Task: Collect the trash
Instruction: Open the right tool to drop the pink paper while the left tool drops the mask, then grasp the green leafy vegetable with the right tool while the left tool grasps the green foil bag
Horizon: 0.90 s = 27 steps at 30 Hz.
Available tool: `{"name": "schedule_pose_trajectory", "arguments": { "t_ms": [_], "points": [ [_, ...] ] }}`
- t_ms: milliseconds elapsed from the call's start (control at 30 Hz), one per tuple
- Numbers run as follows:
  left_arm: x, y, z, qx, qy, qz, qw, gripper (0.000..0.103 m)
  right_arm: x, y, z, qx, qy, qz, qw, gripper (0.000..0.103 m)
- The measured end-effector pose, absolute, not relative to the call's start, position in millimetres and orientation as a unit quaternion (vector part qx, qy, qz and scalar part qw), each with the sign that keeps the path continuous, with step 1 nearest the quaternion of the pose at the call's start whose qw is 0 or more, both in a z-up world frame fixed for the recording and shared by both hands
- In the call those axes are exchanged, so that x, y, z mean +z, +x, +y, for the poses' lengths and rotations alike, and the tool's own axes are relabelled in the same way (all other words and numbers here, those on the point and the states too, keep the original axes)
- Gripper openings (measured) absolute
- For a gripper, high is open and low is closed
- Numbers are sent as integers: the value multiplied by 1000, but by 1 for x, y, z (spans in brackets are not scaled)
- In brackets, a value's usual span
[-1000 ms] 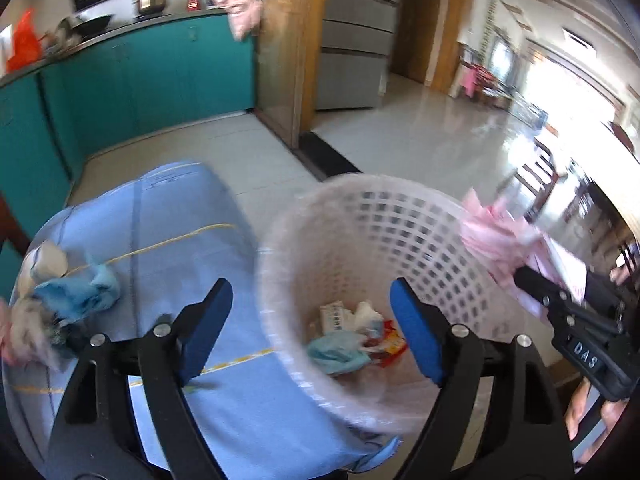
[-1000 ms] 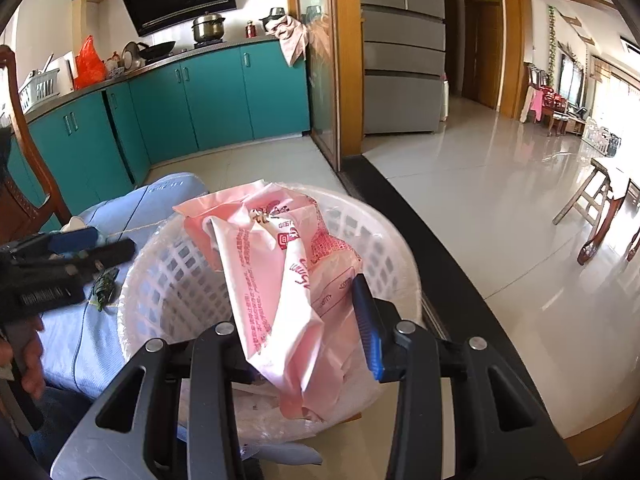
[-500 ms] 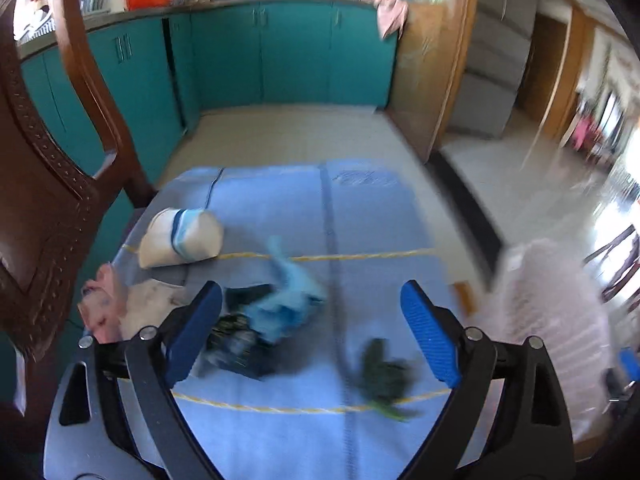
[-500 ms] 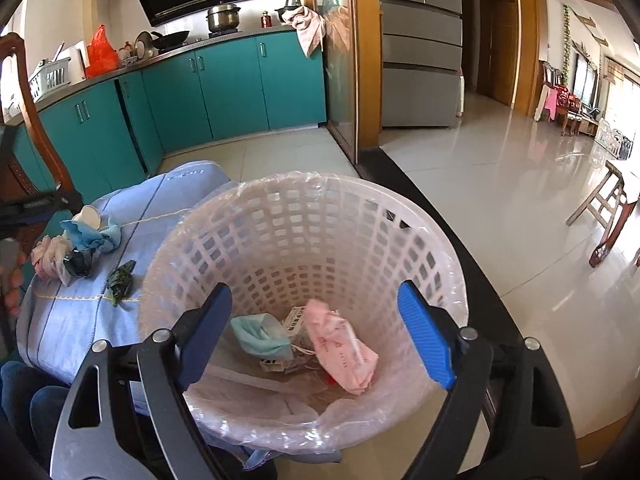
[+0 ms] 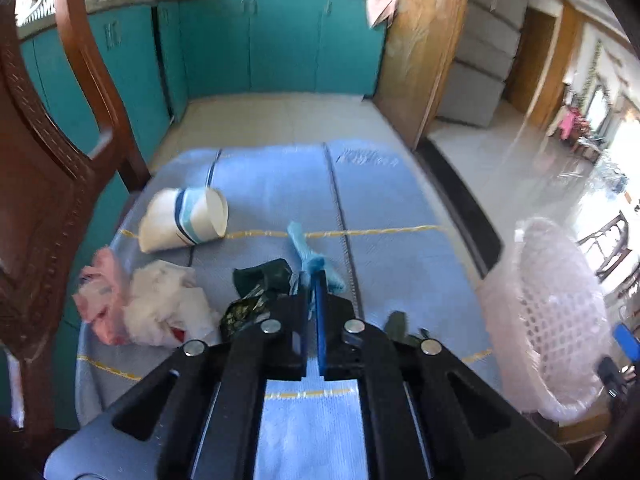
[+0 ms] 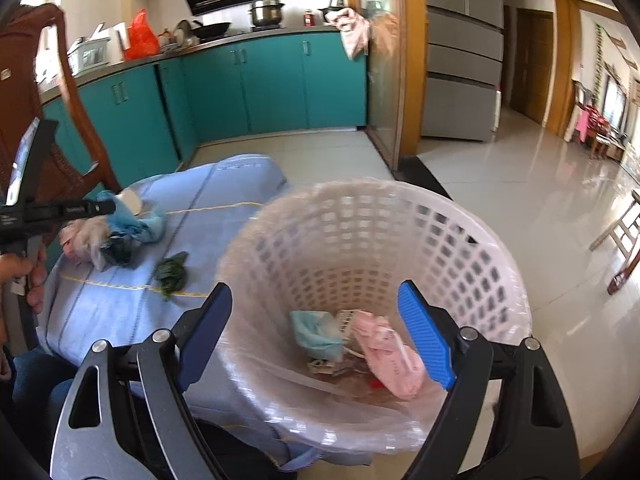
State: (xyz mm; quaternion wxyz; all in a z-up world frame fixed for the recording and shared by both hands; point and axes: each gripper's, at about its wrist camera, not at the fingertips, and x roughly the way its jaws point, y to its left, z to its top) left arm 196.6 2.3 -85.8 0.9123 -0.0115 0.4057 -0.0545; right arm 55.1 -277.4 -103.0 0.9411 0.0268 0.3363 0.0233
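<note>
Wrappers [image 5: 262, 288], tissue [image 5: 160, 300] and cup [image 5: 184, 220] crowd left gripper [image 5: 312, 292].

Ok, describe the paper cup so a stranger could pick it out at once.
Start at the blue cloth spread over the table, then go to its far-left part near the wooden chair. The paper cup lies there on its side, beyond the heap of crumpled trash. It is the only stiff, cone-shaped piece, white with blue bands.

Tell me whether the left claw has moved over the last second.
Yes. The left claw swung from over the white basket leftward to the blue cloth, and shut on the light blue wrapper there.
</note>
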Motion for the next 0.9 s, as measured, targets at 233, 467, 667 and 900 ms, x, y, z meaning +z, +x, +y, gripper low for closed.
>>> {"name": "schedule_pose_trajectory", "arguments": {
  "t_ms": [233, 467, 667, 900],
  "points": [
    [-76, 146, 41, -58, -17, 401, 914, 4, -102, 67, -232, 80, 11, 335, 939, 83],
    [-100, 135, 74, -23, -51, 423, 905, 26, -118, 110, -170, 138, -7, 365, 921, 83],
    [-102, 133, 72, -25, -40, 412, 910, 50, -156, 146, -124, 137, -61, 409, 900, 75],
    [-107, 142, 62, -49, -27, 411, 910, 64, -186, 164, -109, 130, -75, 441, 885, 40]
  ]
}}
